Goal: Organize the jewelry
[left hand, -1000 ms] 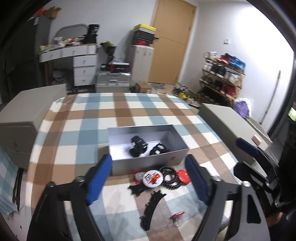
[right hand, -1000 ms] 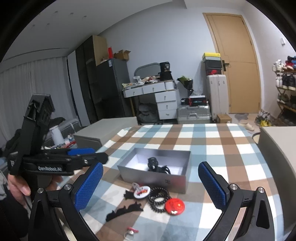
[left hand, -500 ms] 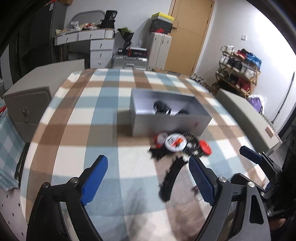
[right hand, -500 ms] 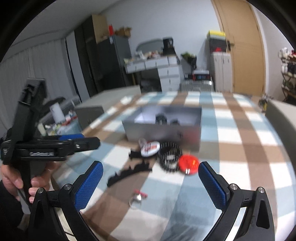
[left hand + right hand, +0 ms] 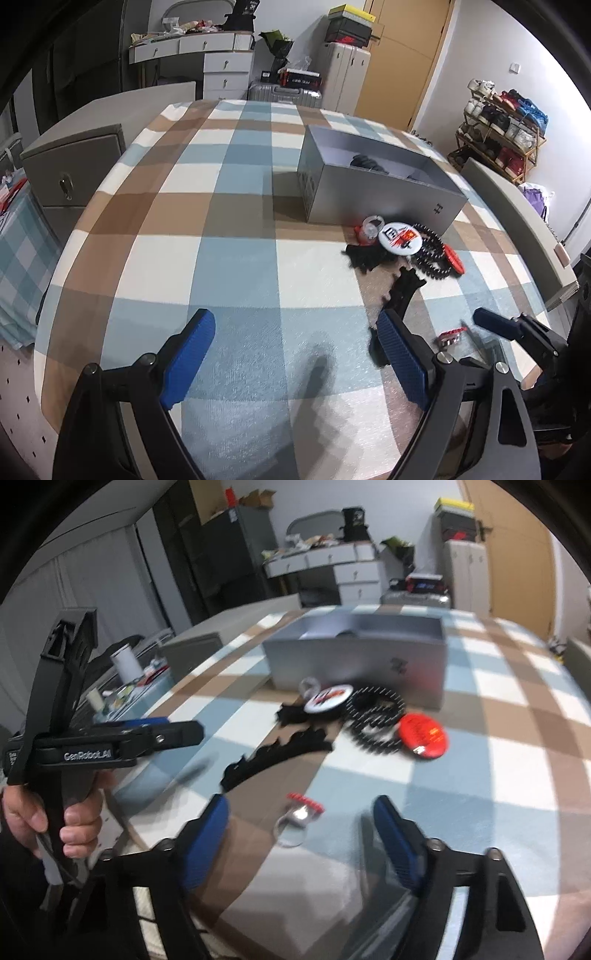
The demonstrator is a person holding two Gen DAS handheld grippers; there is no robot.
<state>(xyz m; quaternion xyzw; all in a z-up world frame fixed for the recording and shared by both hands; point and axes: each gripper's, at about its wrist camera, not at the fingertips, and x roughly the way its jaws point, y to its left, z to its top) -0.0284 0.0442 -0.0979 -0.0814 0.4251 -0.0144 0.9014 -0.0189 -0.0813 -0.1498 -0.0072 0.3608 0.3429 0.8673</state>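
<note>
The counter (image 5: 236, 258) is covered with a checked cloth in blue, brown and white. A grey open box (image 5: 373, 192) stands on it toward the far side, with dark items lying inside. Behind the counter are a white desk with drawers (image 5: 218, 55), a silver suitcase (image 5: 284, 96), a wooden door (image 5: 410, 62) and, at the right wall, a shoe rack (image 5: 502, 133).

The jewelry lies loose on the cloth in front of the box:
- a round white badge (image 5: 400, 238) with red print, just beside the box wall;
- a black beaded bracelet (image 5: 432, 258), touching the badge;
- a red round badge (image 5: 423, 734) at the bracelet's right;
- a long black jagged strip (image 5: 277, 757), nearer the counter edge;
- a small red-topped clip (image 5: 303, 812) with a clear part, nearest the edge.

Left tongs (image 5: 295, 354): released, jaws wide apart, over bare cloth. Nothing is between the blue pads (image 5: 188, 354). The right pad stands in front of the near end of the black strip; contact cannot be told. A hand (image 5: 55, 812) grips the handle of this tool.

Right tongs (image 5: 301, 845): jaws closing, not clenched. The red-topped clip lies between and just ahead of the pads, untouched by either one. The view is blurred.
</note>
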